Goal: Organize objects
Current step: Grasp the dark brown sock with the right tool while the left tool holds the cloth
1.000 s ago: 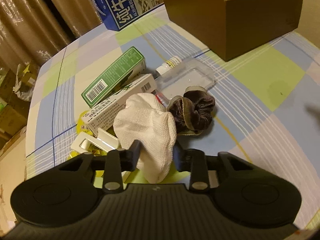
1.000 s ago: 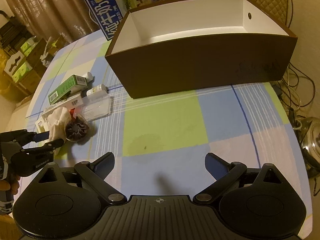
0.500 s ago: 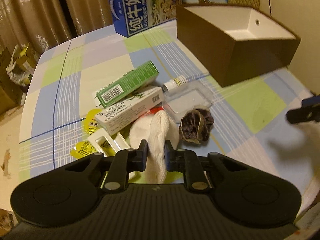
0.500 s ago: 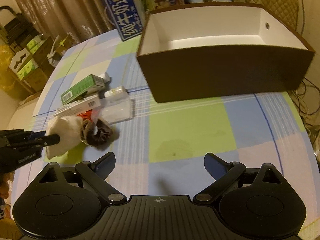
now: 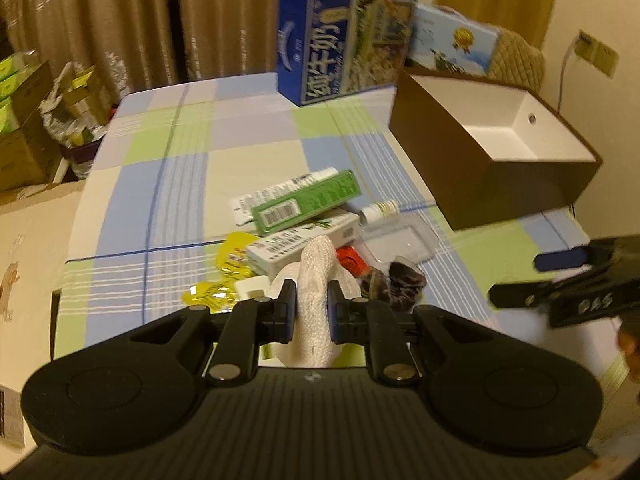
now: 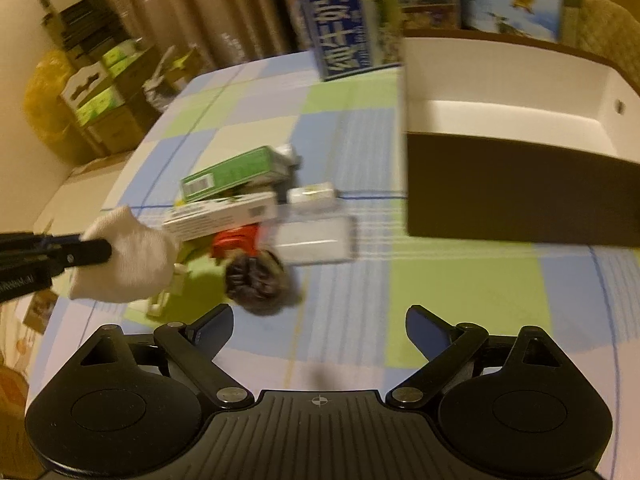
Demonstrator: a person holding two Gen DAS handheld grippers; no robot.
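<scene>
Left claw [image 5: 311,307] grips white cloth [image 5: 316,280]; right claw [image 6: 319,330] gapes above table [image 6: 460,280]

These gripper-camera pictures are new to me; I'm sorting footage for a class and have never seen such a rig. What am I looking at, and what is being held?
A person holds a two-finger gripper in each hand, and each carries a wide-angle camera looking along its fingers. The left view shows the left gripper shut on a white cloth, lifted above the clutter. The right view shows the right gripper open and holding nothing. On the checked tablecloth lie a green carton, a white carton, a dark scrunchie, a clear plastic case and yellow packets. An open brown box with a white inside stands nearby.
</scene>
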